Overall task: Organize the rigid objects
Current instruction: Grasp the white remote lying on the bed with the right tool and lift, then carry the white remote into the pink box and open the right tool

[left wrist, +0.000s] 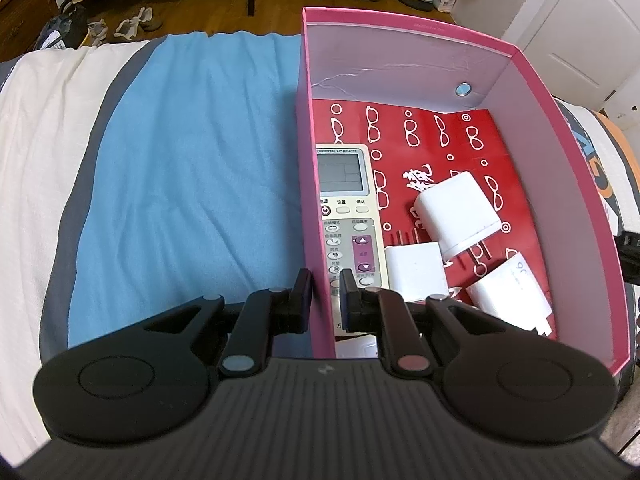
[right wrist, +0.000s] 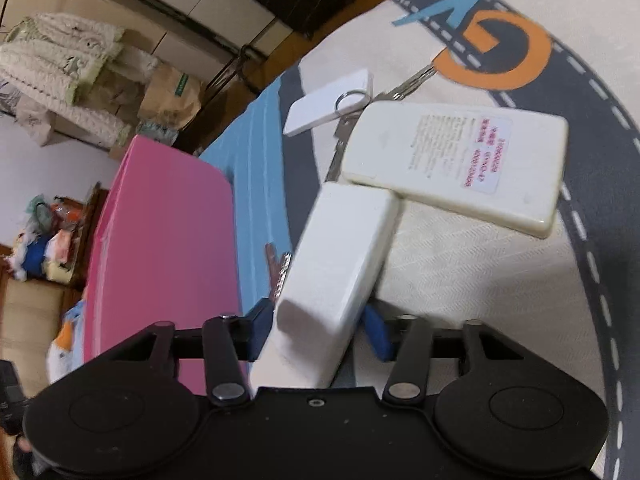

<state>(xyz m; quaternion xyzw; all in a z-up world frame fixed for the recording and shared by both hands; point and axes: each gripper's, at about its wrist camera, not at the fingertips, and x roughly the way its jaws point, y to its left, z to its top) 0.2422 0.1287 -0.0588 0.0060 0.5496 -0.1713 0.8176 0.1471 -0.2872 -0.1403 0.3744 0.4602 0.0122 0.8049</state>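
A pink box [left wrist: 560, 148] stands on the bed; inside it lie a cream AC remote [left wrist: 346, 208] and three white chargers [left wrist: 460, 212]. My left gripper [left wrist: 325, 296] is shut on the box's left wall, one finger outside and one inside. My right gripper [right wrist: 316, 332] is shut on a white rectangular block [right wrist: 340, 276] and holds it above the bed. Beyond it lie a cream remote [right wrist: 460, 168], face down, a white card [right wrist: 328, 102] and a key ring with keys [right wrist: 352, 100]. The pink box [right wrist: 160, 256] shows at the left in the right wrist view.
A blue towel [left wrist: 192, 184] covers the bed left of the box. The bedspread [right wrist: 500, 280] has a road pattern with an orange letter. Bags, shoes and a white door stand on the floor beyond the bed.
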